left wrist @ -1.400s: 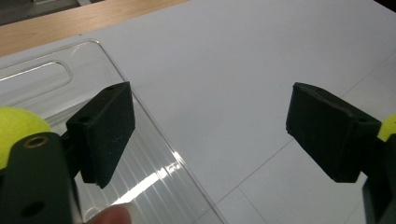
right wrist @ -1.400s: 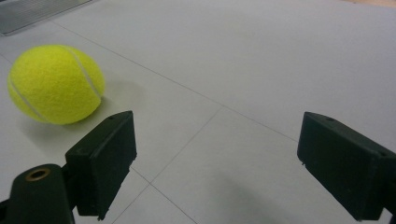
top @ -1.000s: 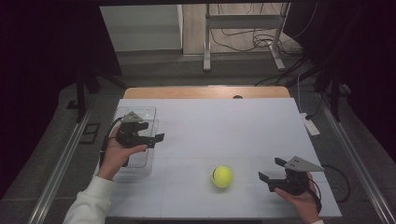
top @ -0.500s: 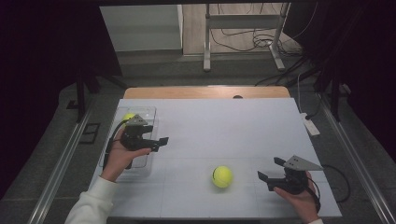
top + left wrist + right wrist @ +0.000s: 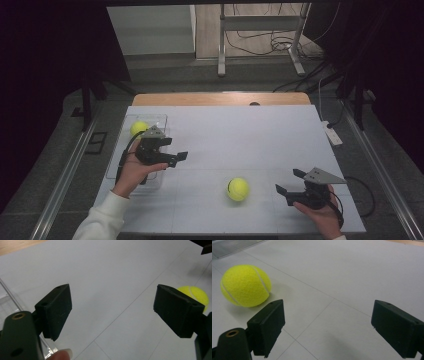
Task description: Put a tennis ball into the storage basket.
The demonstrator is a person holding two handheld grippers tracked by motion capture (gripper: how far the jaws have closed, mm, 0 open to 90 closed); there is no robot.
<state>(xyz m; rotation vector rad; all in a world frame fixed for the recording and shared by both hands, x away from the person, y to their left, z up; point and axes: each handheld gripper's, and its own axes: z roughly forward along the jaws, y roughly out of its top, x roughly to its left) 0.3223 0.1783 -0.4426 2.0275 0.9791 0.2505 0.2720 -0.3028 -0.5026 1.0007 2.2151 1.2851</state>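
left hand-held gripper (image 5: 176, 159): black, grey plate, black cable | sleeve (image 5: 102, 220): white | right hand-held gripper (image 5: 289, 188): black

one ball (image 5: 139, 128) in tray (image 5: 161, 118) — another (image 5: 238, 189) on table (image 5: 250, 135)

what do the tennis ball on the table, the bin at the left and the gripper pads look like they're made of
Tennis ball: fuzzy yellow felt with pale curved seams, matte. Bin: likely clear hard plastic; the table shows through its walls and the edges glint. It holds a second ball. Left gripper pads: matte black, faintly scuffed, perhaps rubber or foam; the look leaves it open.
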